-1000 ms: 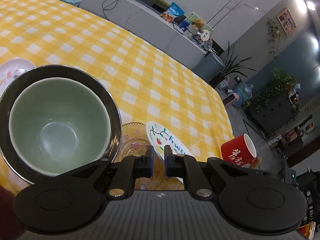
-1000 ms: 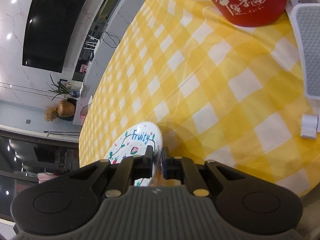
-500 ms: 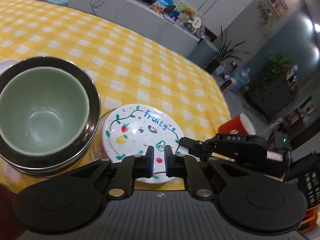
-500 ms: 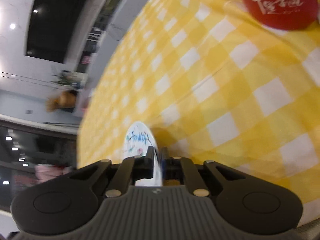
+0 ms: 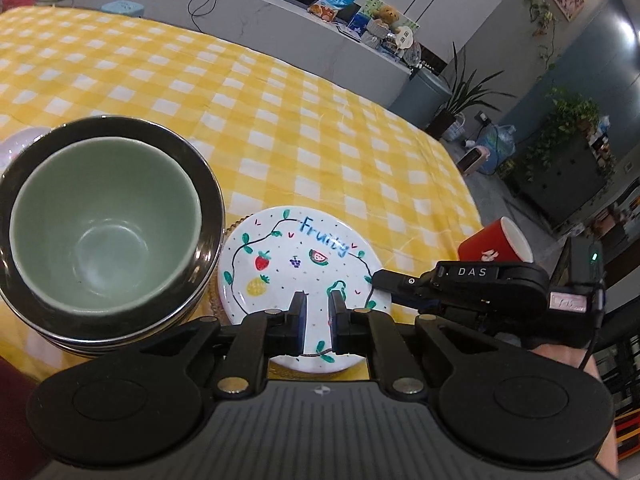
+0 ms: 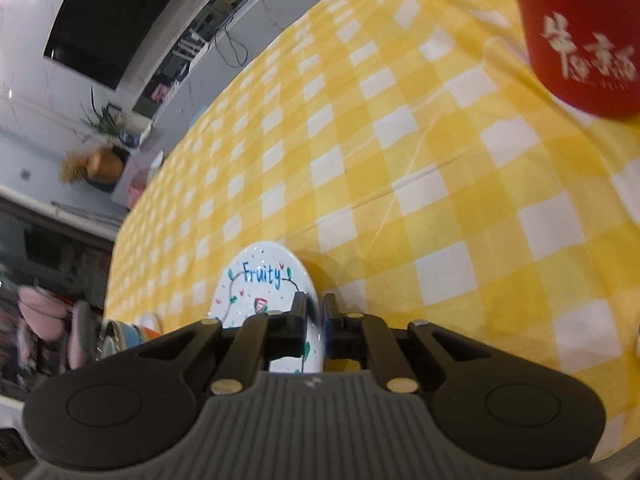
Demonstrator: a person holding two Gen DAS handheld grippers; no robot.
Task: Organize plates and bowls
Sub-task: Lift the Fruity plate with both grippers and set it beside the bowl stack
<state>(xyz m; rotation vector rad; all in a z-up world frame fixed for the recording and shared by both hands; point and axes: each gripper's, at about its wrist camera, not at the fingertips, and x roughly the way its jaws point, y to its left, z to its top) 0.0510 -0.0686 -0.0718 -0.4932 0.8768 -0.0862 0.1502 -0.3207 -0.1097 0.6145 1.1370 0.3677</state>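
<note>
Left wrist view: green bowl [image 5: 106, 228] already nested in black bowl [image 5: 200, 184] at near left; right gripper [image 5: 378, 278] clamps Fruity plate's [image 5: 300, 280] right rim over amber glass plate [image 5: 232, 226], release pending; left gripper [image 5: 317, 322] closed, empty.

We are seeing a yellow-and-white checked cloth [image 5: 320, 120] covering the bench, a white plate [image 5: 304, 280] showing painted fruit and blue lettering, a pale green bowl [image 5: 104, 228] sitting inside a black-rimmed bowl [image 5: 208, 184], and a red cup [image 6: 580, 40] bearing white characters.
</note>
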